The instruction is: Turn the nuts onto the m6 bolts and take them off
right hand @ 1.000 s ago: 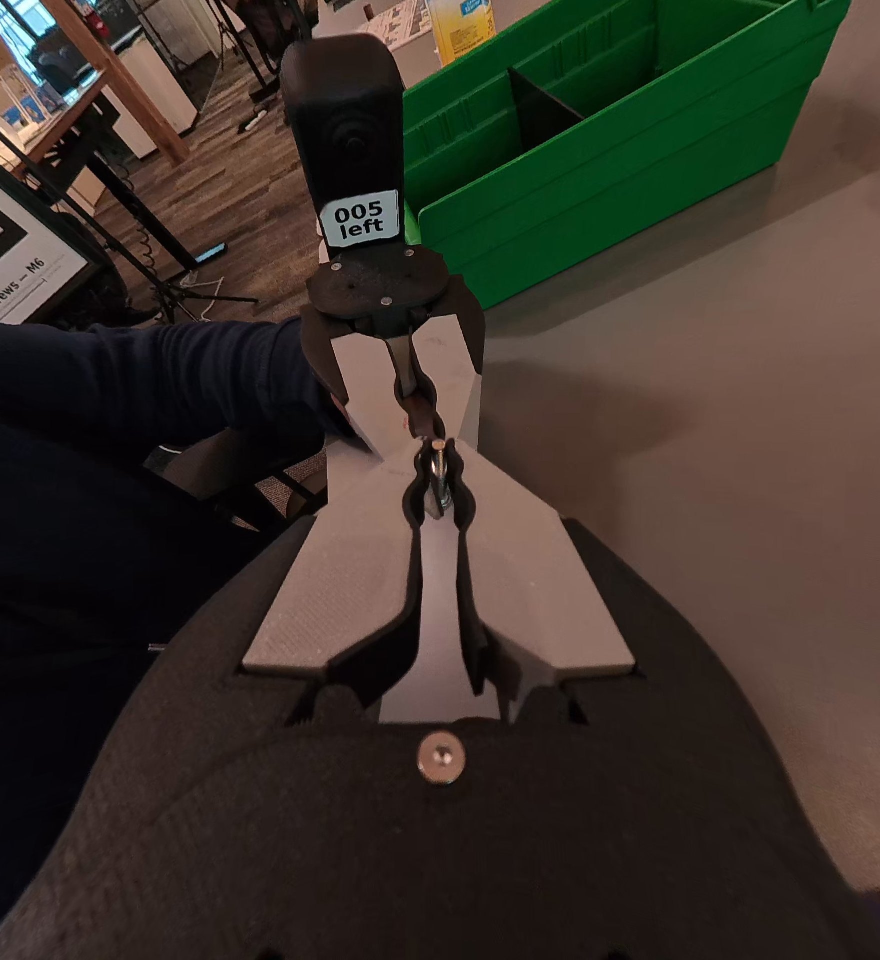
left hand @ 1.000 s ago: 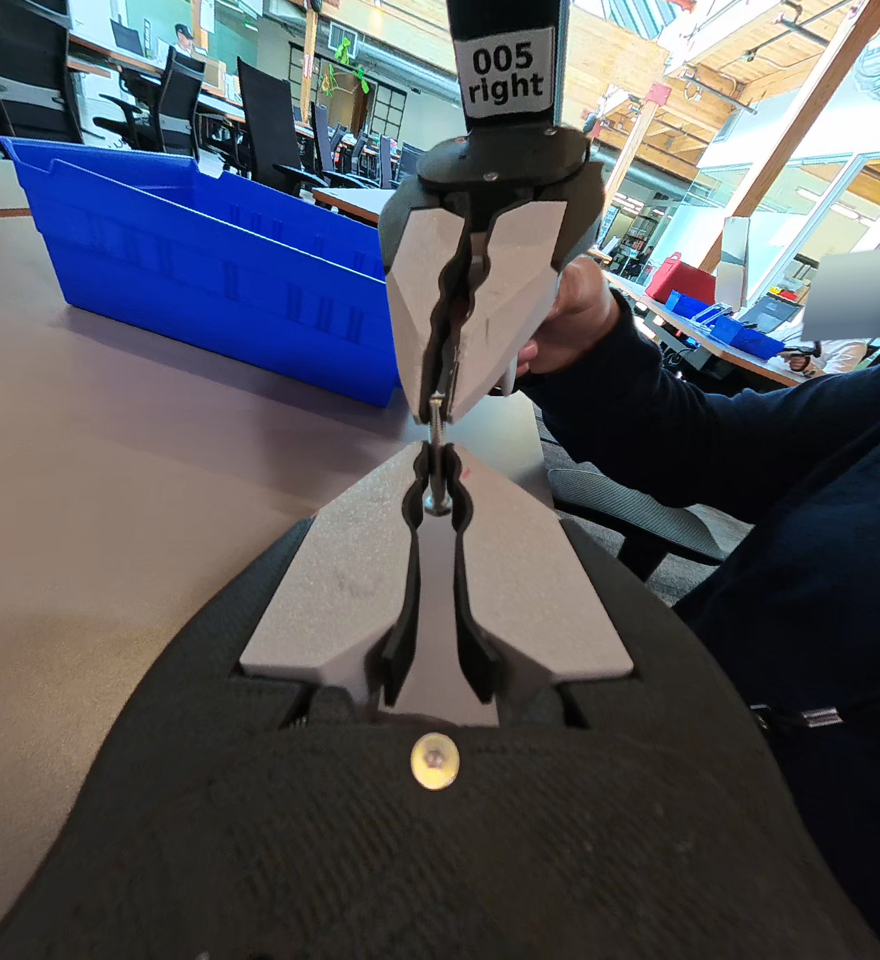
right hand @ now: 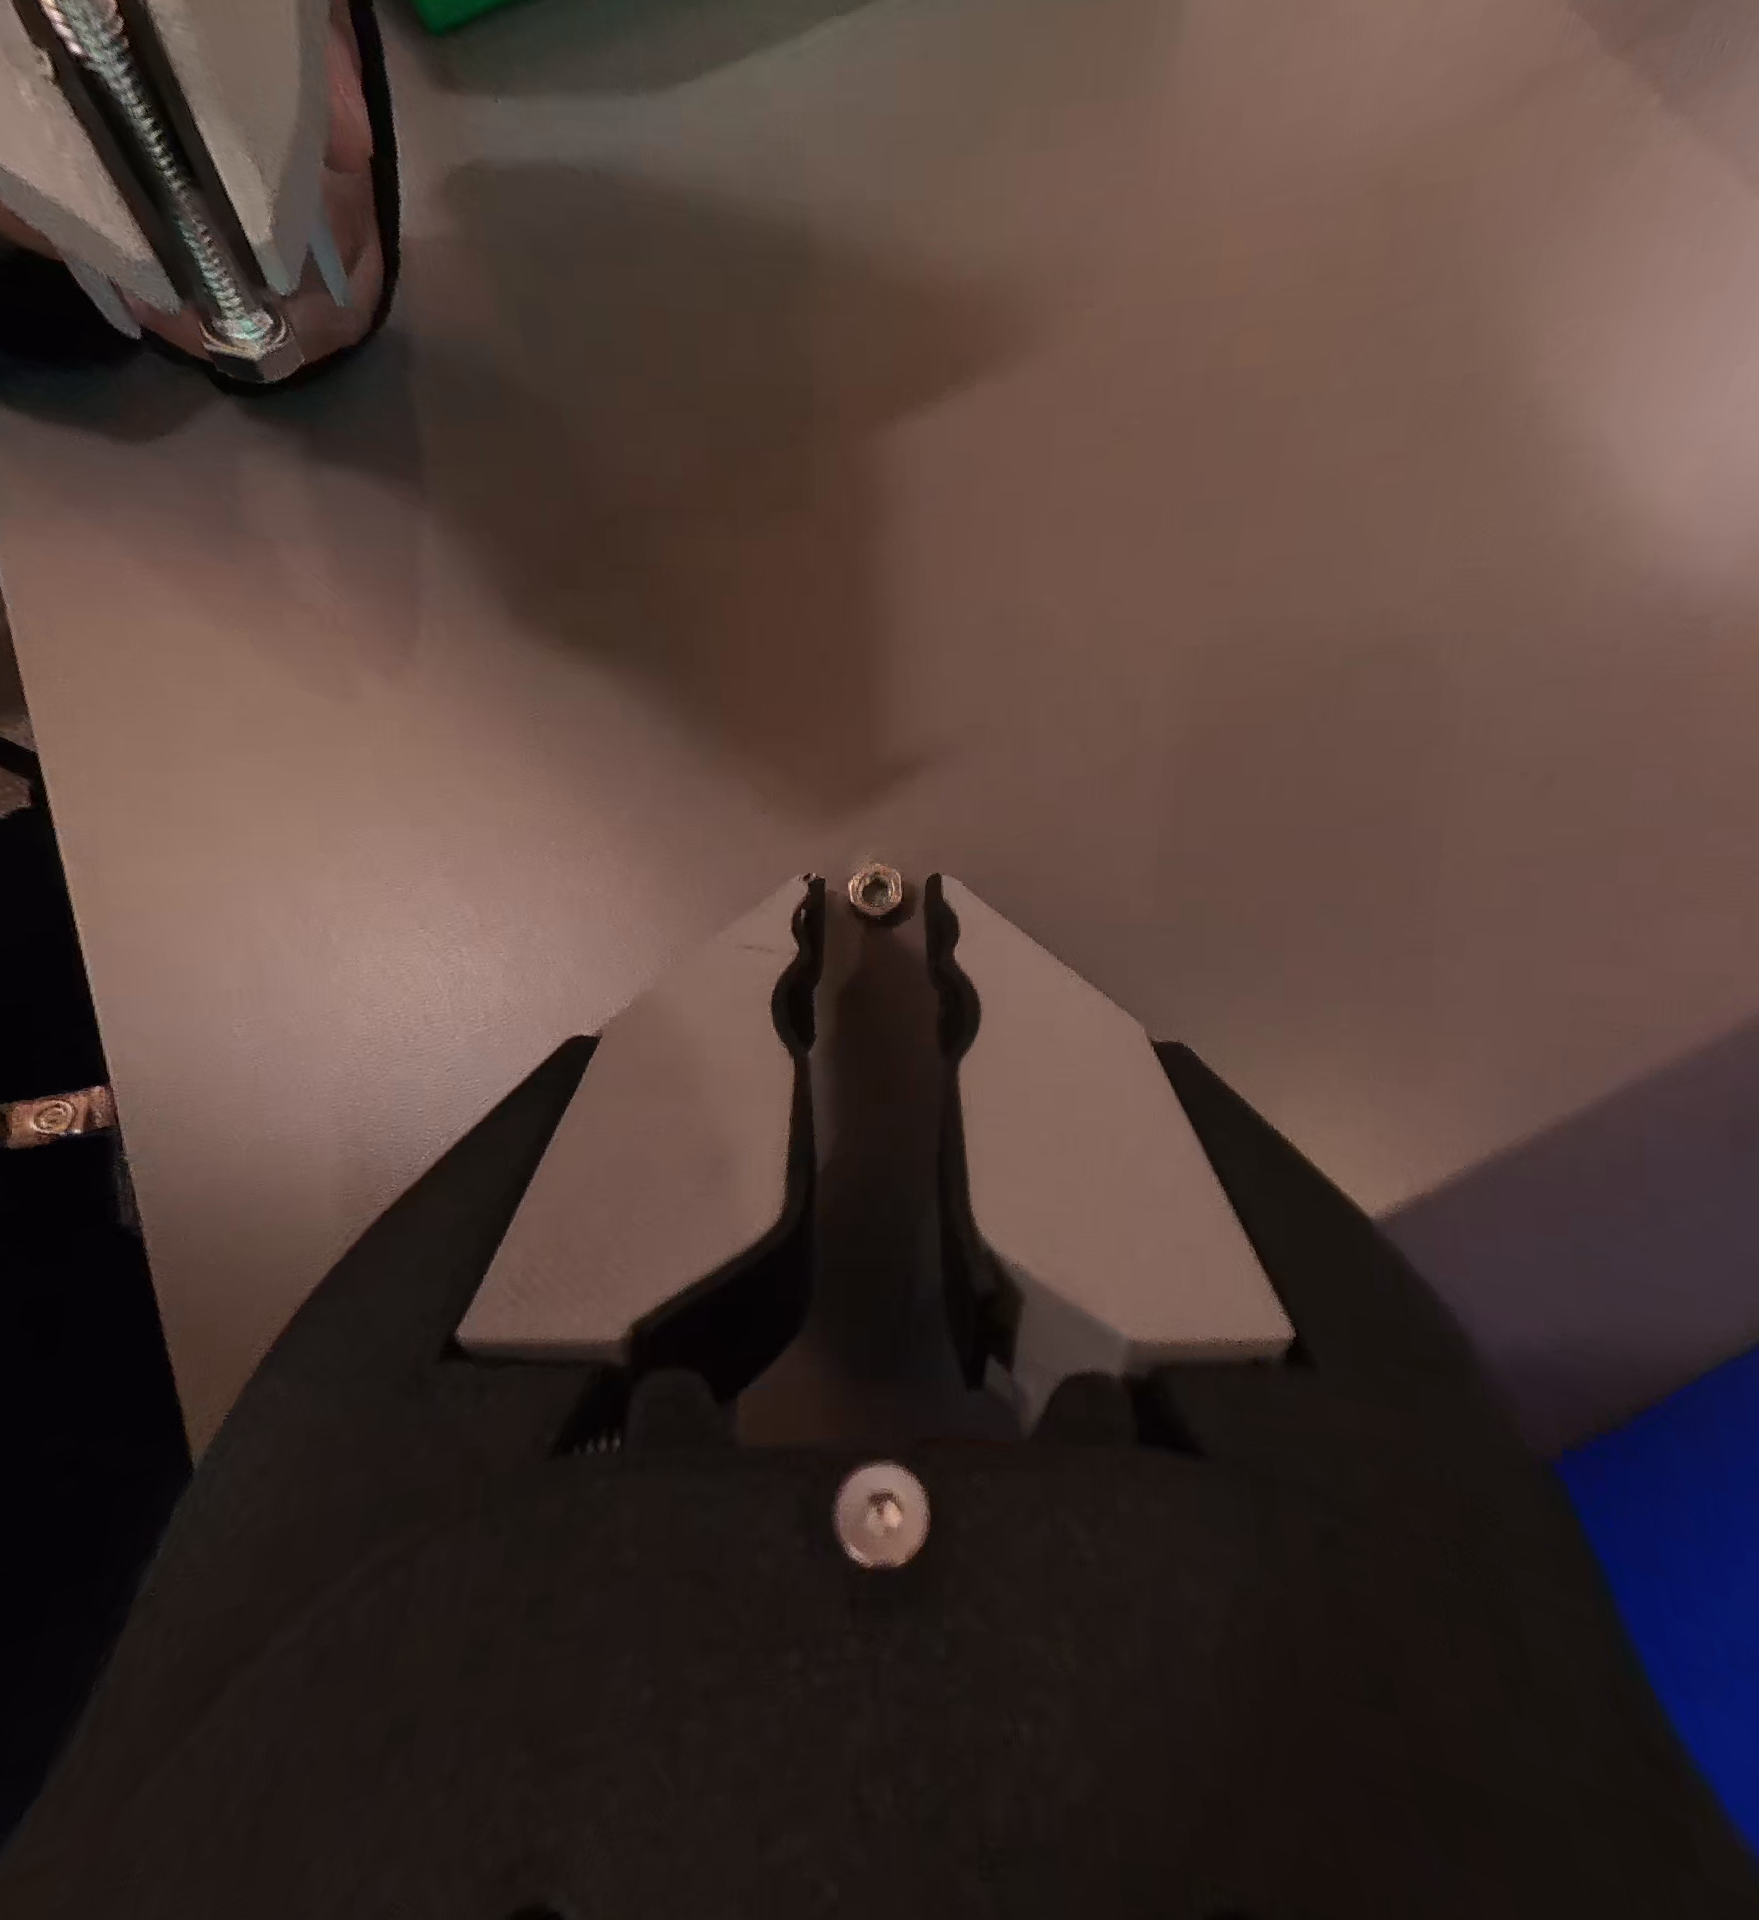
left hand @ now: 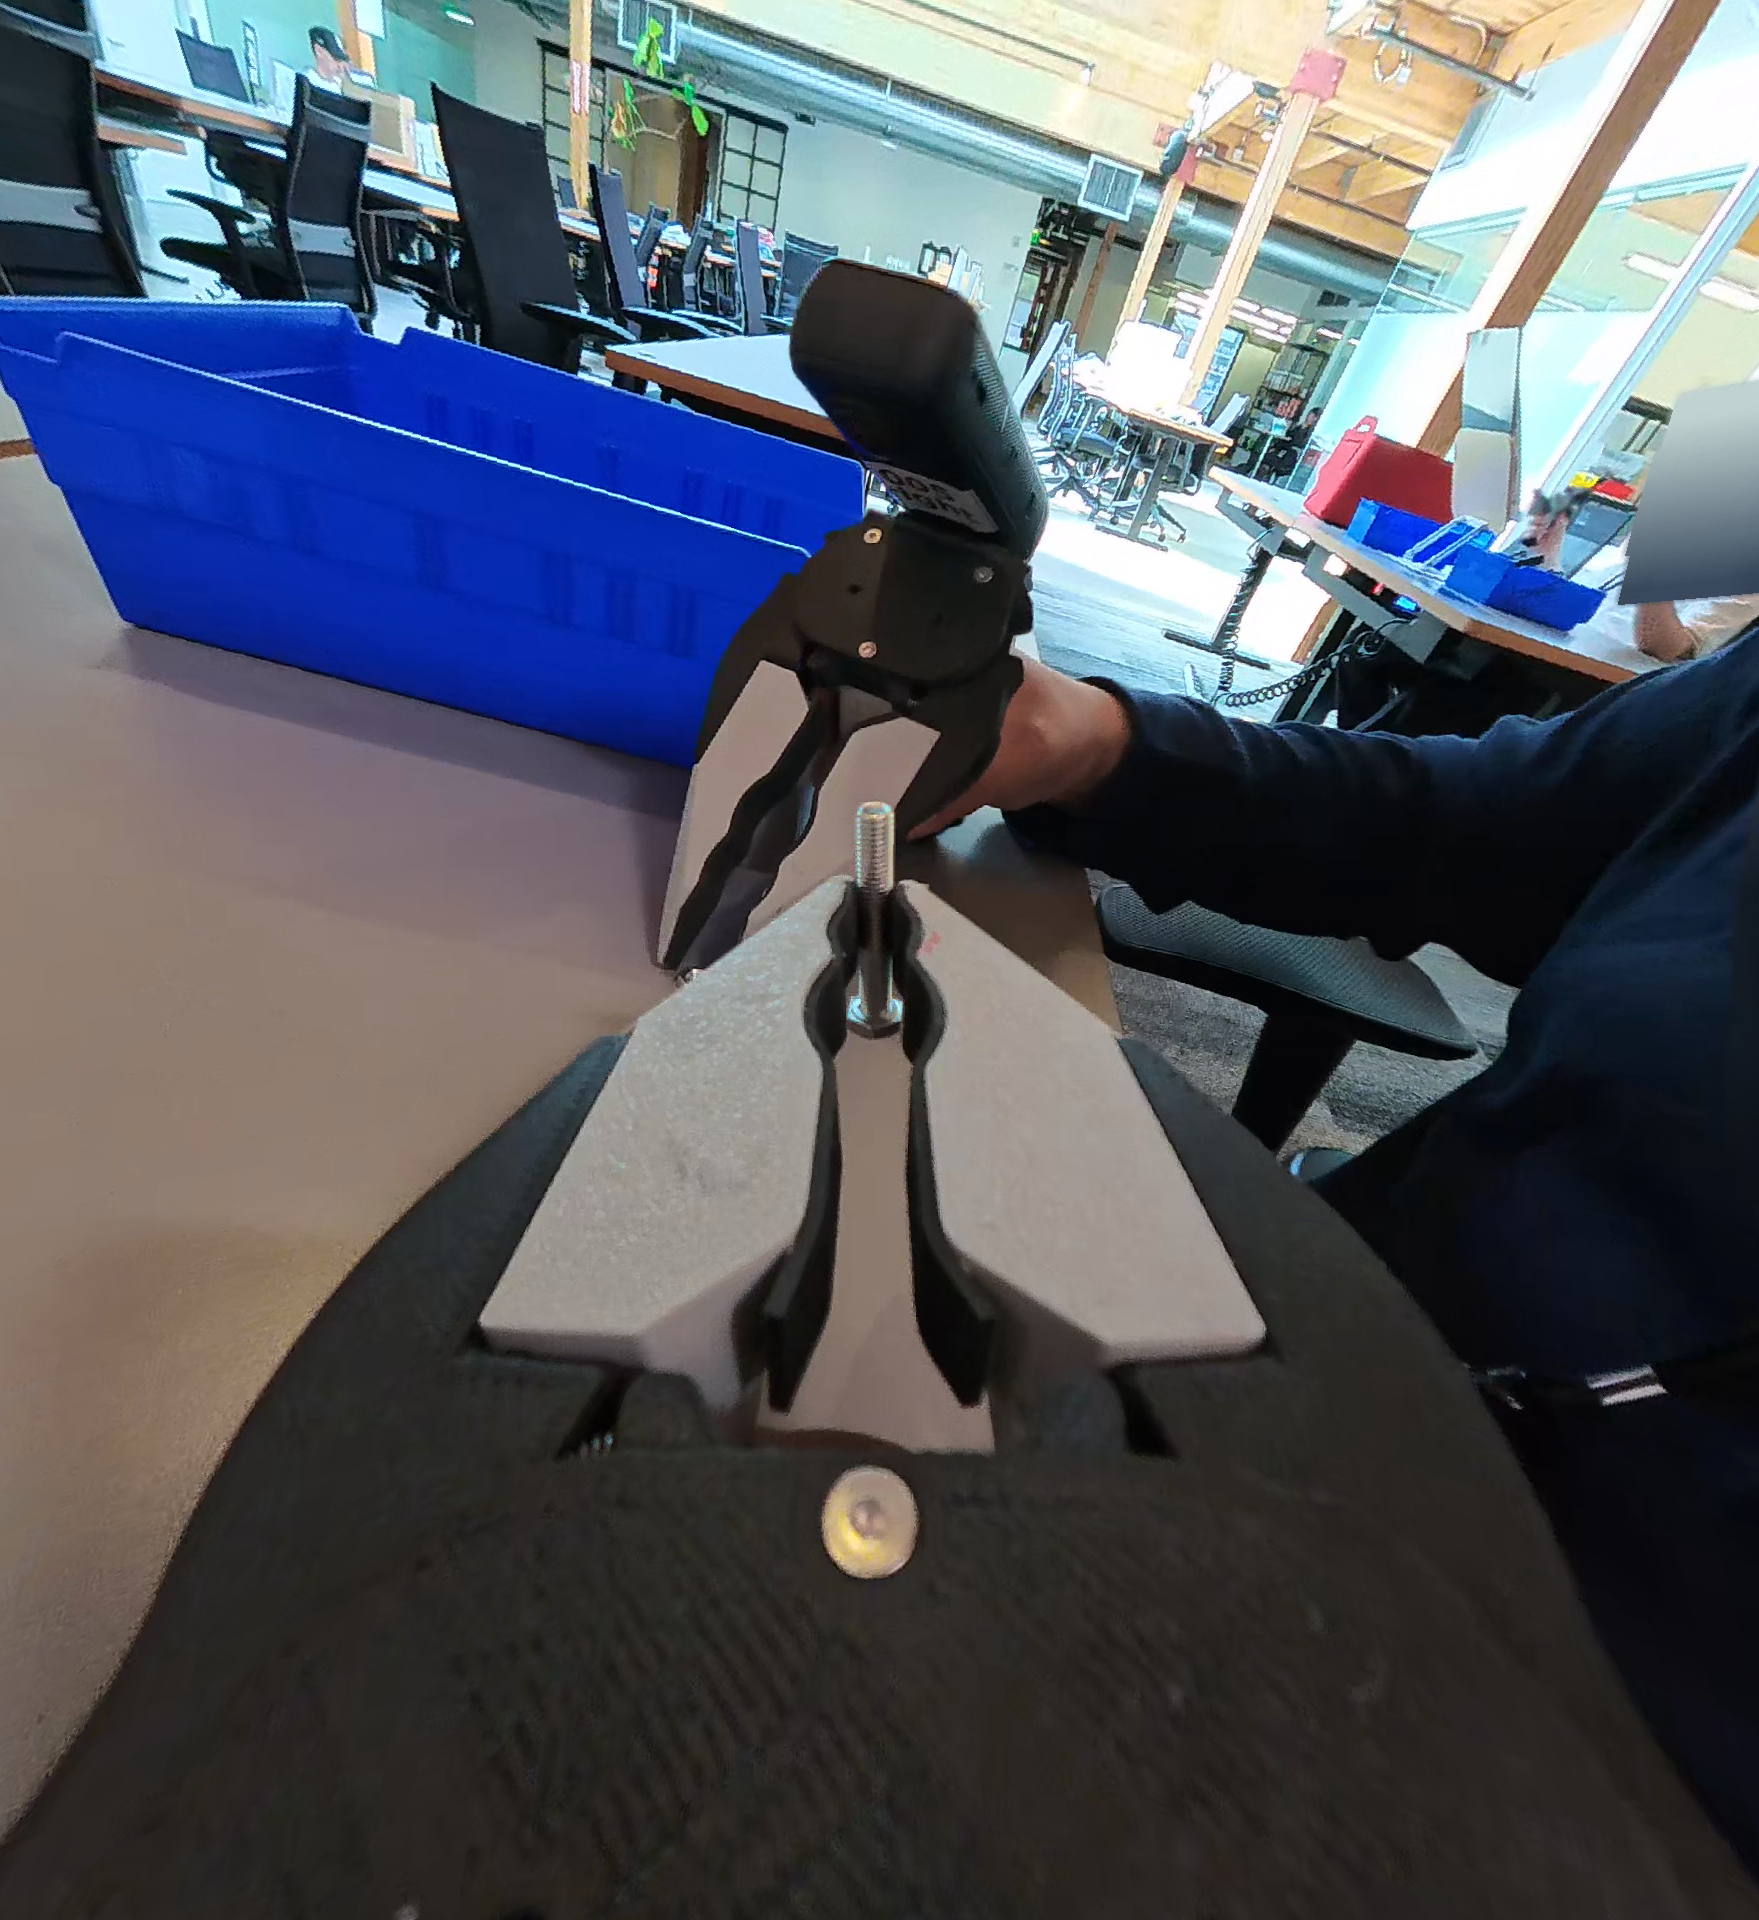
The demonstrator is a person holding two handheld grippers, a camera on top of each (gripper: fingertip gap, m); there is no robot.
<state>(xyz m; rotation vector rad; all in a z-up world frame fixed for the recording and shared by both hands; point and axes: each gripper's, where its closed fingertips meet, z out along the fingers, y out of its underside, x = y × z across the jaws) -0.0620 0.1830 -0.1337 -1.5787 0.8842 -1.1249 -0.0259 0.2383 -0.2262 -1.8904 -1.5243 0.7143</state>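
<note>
Left gripper jaws clamp one bolt; right gripper jaws parted around one nut.

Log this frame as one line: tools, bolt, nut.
left tool: shut on bolt, threads up | right tool: open, tips down at table | nut: off bolt, lying on table between right tips

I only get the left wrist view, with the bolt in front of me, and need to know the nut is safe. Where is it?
Observer: The nut lies on the table, just ahead of the right gripper.
Operator: Gripped?
Observer: No. The fingers stand apart, with a gap on each side of it.
Operator: How does it lie?
Observer: Flat, hole up, well apart from the bolt.
</note>
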